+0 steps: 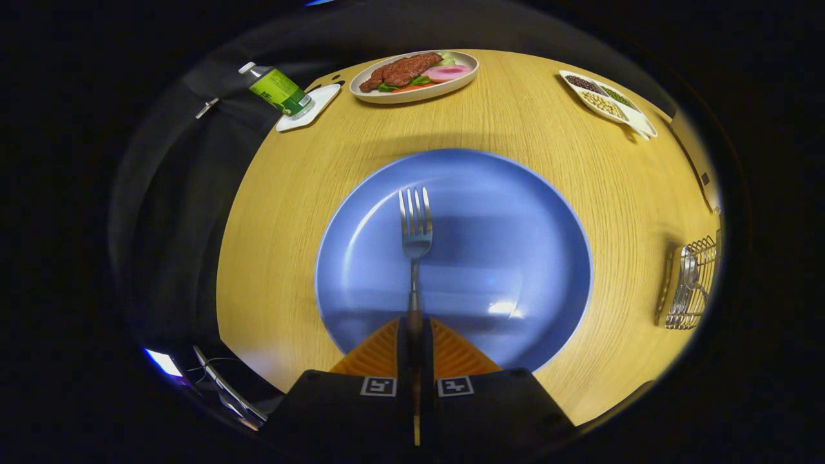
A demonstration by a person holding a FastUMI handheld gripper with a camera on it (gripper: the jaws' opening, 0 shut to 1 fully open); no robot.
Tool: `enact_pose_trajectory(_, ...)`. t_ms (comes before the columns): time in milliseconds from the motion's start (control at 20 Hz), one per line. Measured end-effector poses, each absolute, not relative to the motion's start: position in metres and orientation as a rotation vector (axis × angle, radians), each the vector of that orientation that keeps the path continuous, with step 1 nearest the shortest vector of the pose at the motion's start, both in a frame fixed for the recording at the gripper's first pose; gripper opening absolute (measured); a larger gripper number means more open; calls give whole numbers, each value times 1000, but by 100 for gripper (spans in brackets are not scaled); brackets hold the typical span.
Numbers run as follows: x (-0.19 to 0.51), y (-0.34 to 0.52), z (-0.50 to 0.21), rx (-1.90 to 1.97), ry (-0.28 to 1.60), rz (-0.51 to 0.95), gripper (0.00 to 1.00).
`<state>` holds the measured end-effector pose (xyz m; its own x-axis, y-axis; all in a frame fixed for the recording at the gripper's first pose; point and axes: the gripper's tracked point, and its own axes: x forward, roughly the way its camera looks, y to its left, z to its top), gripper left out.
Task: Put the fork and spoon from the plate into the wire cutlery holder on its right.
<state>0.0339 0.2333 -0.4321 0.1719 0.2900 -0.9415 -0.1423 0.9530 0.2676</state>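
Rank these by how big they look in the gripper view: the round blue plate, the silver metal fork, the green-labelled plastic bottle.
1. Round blue plate, largest by far.
2. Silver metal fork, its handle clamped between the gripper fingers.
3. Green-labelled plastic bottle, lying beyond the plate.

The fork sits near the camera and the bottle far off, so their order is unsure.

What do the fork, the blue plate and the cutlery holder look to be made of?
Fork, clamped by its handle between the gripper fingers: polished metal, bright reflections.
Blue plate: glazed ceramic or hard plastic, glossy glare patch.
Wire cutlery holder: thin shiny metal wire, open grid.
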Motion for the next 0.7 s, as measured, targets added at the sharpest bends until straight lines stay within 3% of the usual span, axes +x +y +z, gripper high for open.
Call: enact_pose_trajectory(700,25,121,-310,87,1318,412,8)
